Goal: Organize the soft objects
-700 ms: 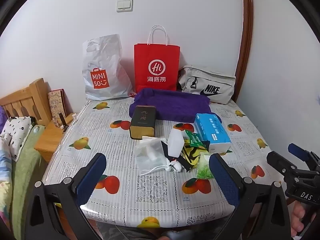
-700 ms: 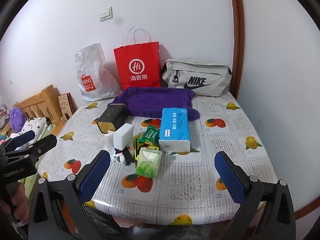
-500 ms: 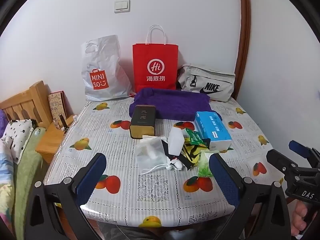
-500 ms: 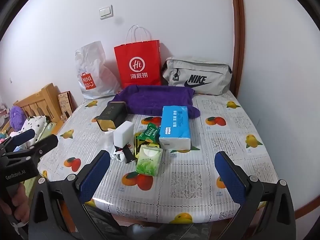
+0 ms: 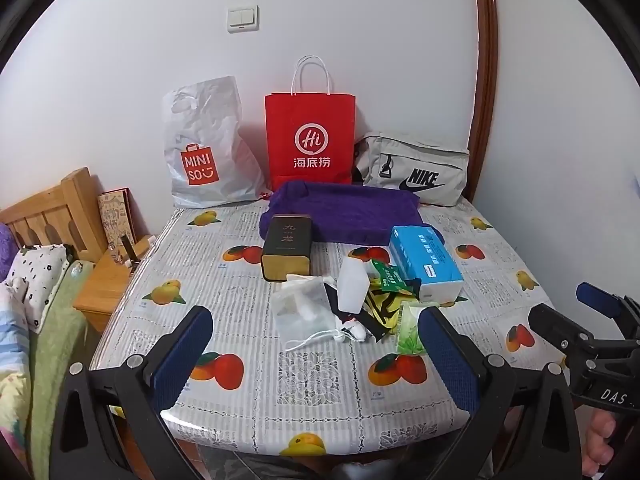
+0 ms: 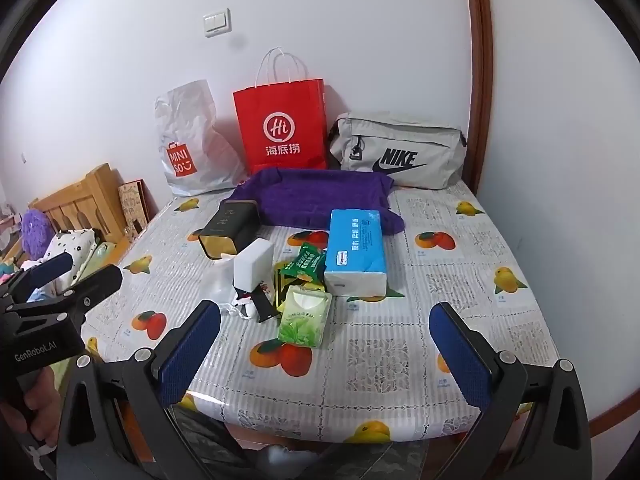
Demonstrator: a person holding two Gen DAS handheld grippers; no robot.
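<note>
**Inspector:** Report the tools first.

**Onlooker:** The left gripper (image 5: 316,356) sits at the bottom of its own frame, jaws spread wide with nothing between them. The right gripper (image 6: 326,354) stands the same way, spread and empty. Both hang over the near edge of the table (image 5: 328,412), short of the goods.

**Inspector:** Where do the soft items lie?

**Onlooker:** Clustered at the middle of the frame. The blue tissue pack (image 6: 355,254) lies right of centre, touching a green snack packet (image 6: 306,264). The small green tissue packet (image 6: 305,316) is nearest the grippers. A white block (image 6: 252,266) stands upright beside a clear drawstring pouch (image 5: 306,312). The purple towel (image 6: 320,200) lies spread behind them, in front of the red paper bag (image 6: 282,128), the Miniso bag (image 5: 204,148) and the Nike pouch (image 6: 400,152). A dark tea tin (image 5: 287,248) sits just left of the towel's edge.

**Inspector:** Any change over the last moment?

**Onlooker:** Very little. The views have shifted only slightly; the items lie as they did, and neither pair of jaws has closed.

**Inspector:** Meaning for the task?

**Onlooker:** I judge sorting has not begun. No item is touched. The green tissue packet looks the easiest first pick.
</note>
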